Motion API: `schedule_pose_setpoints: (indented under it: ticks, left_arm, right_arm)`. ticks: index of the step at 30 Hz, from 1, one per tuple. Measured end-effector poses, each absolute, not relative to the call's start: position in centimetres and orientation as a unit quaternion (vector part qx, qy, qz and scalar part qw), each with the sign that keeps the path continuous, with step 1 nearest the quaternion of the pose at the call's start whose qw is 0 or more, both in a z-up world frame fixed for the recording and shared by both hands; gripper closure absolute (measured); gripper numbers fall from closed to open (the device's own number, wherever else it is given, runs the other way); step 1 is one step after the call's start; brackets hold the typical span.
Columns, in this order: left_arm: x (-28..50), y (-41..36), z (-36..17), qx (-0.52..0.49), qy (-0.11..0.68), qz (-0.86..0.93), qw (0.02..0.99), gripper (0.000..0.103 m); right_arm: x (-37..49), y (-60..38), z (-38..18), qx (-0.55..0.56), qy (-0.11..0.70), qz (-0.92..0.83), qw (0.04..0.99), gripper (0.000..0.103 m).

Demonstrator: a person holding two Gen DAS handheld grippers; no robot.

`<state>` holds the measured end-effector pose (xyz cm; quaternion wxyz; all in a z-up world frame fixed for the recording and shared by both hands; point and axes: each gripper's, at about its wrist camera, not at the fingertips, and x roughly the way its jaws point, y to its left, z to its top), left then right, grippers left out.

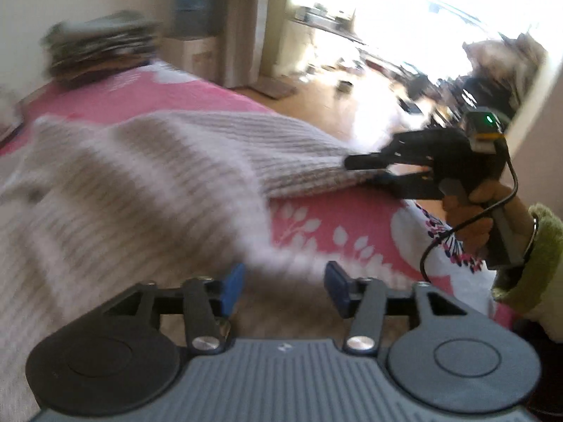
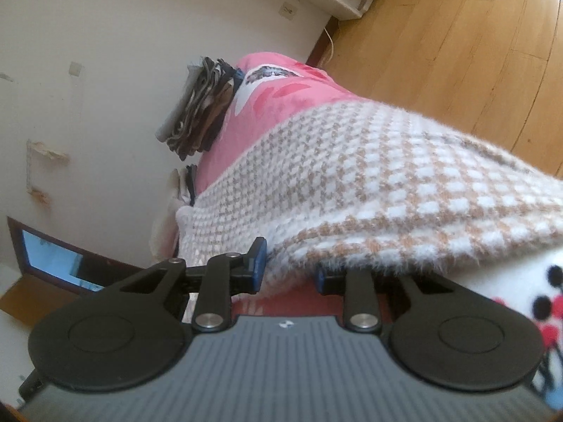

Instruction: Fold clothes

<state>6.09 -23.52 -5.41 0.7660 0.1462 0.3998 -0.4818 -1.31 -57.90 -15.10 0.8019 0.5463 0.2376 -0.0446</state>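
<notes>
A fluffy beige-and-white knit sweater (image 1: 147, 176) lies spread over a bed with a pink floral blanket (image 1: 334, 225), and both tools are at its edge. In the left wrist view the left hand-held gripper (image 1: 285, 286) has its blue-padded fingers (image 1: 232, 286) spread apart; a blurred fold of the knit's hem sits in the gap between them, and the pads do not look pressed onto it. Ahead and to the right of it, the right hand-held gripper (image 1: 373, 168) reaches in sideways, carried by a hand (image 1: 471, 214) in a green sleeve (image 1: 538, 246), and its two black fingers close over the far corner of the sweater. The right wrist view, rolled on its side, shows the same grip from close up: the fuzzy edge of the sweater (image 2: 352, 183) drapes down between this hand-held gripper's (image 2: 288, 274) blue pads (image 2: 258, 263), which are drawn in on the cloth and pinch it, with the knit stretching away forward. Beyond the sweater, further along the bed from both tools, a stack of folded clothes (image 2: 197, 105) rests against the wall. A water dispenser (image 1: 197, 17) stands on the wooden floor (image 2: 457, 35) past the bed.
</notes>
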Motion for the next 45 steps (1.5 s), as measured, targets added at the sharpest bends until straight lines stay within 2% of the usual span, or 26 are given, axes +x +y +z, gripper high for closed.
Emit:
schedule_pose_setpoints:
  ticks: [6, 9, 13, 21, 26, 29, 30, 31, 38, 45]
  left_arm:
    - [7.3, -13.8, -6.7, 0.053, 0.452, -0.363, 0.813, 0.047]
    - [10.5, -10.8, -7.6, -0.007, 0.466, -0.303, 0.831, 0.047]
    - [16.7, -10.8, -8.0, -0.034, 0.462, -0.267, 0.845, 0.048]
    - [26.4, -15.3, -9.7, -0.061, 0.465, -0.276, 0.839, 0.049]
    - [27.4, -16.6, -11.2, -0.047, 0.455, -0.283, 0.843, 0.052]
    - [27.2, -16.7, -11.2, -0.047, 0.444, -0.288, 0.847, 0.073]
    - [27.1, -16.7, -11.2, -0.050, 0.441, -0.295, 0.846, 0.086]
    - [27.0, -16.6, -11.1, -0.052, 0.437, -0.301, 0.846, 0.093]
    - [26.0, -14.2, -7.8, -0.097, 0.366, -0.305, 0.874, 0.094]
    - [27.7, -13.3, -12.2, -0.087, 0.420, -0.260, 0.865, 0.093]
  right_arm:
    - [-2.5, -55.2, -11.1, 0.463, 0.270, -0.064, 0.842, 0.064]
    - [-3.1, -51.6, -8.0, 0.399, 0.272, -0.052, 0.874, 0.064]
    - [-4.0, -44.9, -4.2, 0.313, 0.273, 0.001, 0.910, 0.063]
    - [1.7, -31.5, -2.2, 0.117, 0.327, 0.080, 0.934, 0.063]
    - [4.4, -28.4, -2.4, 0.098, 0.338, 0.080, 0.932, 0.063]
    - [4.7, -27.7, -3.1, 0.105, 0.350, 0.074, 0.928, 0.063]
    - [4.7, -27.5, -3.4, 0.109, 0.356, 0.071, 0.926, 0.063]
    - [4.7, -27.4, -3.7, 0.112, 0.361, 0.067, 0.923, 0.063]
    - [3.5, -27.8, -5.3, 0.134, 0.389, 0.037, 0.911, 0.063]
    - [3.3, -28.3, -6.3, 0.140, 0.401, 0.022, 0.905, 0.063]
